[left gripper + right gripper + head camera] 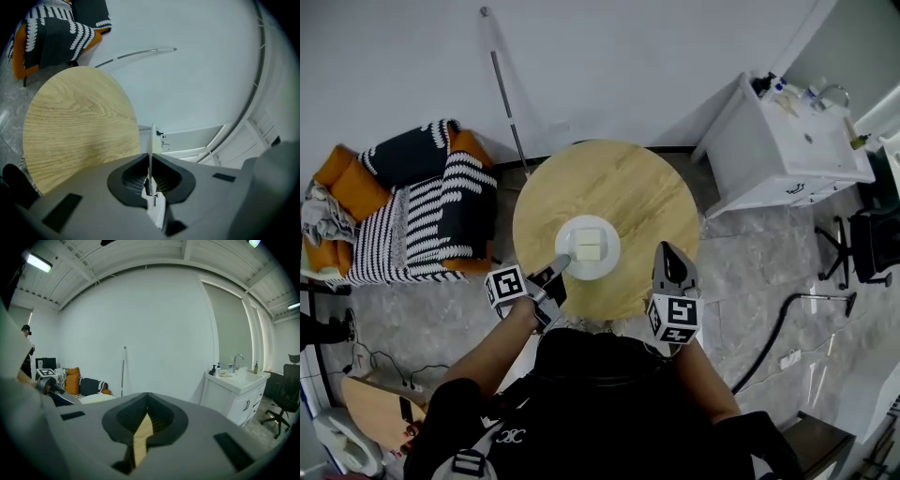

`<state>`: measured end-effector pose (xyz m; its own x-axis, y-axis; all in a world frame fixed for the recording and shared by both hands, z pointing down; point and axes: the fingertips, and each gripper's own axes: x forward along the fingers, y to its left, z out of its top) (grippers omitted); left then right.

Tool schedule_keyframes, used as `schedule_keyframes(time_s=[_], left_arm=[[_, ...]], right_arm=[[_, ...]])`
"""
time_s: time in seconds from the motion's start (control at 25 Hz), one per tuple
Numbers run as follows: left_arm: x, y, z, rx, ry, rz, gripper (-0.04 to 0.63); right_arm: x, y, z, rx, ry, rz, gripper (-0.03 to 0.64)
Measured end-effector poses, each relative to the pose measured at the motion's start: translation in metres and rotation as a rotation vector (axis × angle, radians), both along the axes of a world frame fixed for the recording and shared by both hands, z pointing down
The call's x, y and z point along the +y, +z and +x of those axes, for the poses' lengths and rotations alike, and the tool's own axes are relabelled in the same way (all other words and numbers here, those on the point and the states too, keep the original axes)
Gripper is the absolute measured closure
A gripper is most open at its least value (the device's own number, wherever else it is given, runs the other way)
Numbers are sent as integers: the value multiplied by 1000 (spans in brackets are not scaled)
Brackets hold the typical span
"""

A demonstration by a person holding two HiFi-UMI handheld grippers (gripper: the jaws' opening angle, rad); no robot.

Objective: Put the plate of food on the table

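Placement step: left gripper (559, 265) has its jaws clamped tight on the near rim of the plate (607, 261), thin white edge pinched between the pads in the left gripper view. Plate sits over the middle-front of the round table (619, 183), with the food (588, 245), pale yellow blocks, in its centre. Can't tell if the plate's base is flat on the wood yet or just above it.

Right gripper (668, 251) hovers over the table's near edge to the right of the plate. Its jaws are together with nothing between them, only a sliver of tabletop showing past them. It looks idle.

Next move, my read: settle the plate level on the wood, then open the left jaws and pull back toward the body without dragging the rim. The one-sided rim grip could tip the plate if let go early.

Surface: light wood grain, round, bare apart from the plate.

Room:
- Plain white wall, grey marble-look floor.
- Armchair (422, 202) on the left with orange cushions and a black-and-white throw.
- Thin pole (506, 94) leaning on the wall behind the table.
- White sink cabinet (787, 150) at right with bottles and a tap.
- Black office chair (867, 244) at far right.
- Dark hose (778, 328) on the floor.
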<state>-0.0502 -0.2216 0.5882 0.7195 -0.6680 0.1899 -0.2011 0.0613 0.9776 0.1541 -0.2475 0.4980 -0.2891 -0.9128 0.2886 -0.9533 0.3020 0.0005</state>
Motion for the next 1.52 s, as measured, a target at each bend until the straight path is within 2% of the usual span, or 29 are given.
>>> schedule_keyframes(time_s=[0.12,0.32,0.56,0.96,1.32,1.52], left_arm=[[-6,17,-8,-24,15,-13,577],[-15,40,-14,-18,39,-9,575],[-18,67,-14,-81,83,-3,575],[-20,93,-4,-72,163,-33,575],[-19,106,8,-34,216,-56,575],[-21,113,11,-45,227,-72,575]], right_arm=[[0,0,-1,20,7,0,611],[9,1,4,50,35,-15,611],[21,2,10,80,70,-29,611],[30,-1,10,106,90,-34,611],[36,2,17,115,126,-51,611],[36,2,18,124,135,-57,611]])
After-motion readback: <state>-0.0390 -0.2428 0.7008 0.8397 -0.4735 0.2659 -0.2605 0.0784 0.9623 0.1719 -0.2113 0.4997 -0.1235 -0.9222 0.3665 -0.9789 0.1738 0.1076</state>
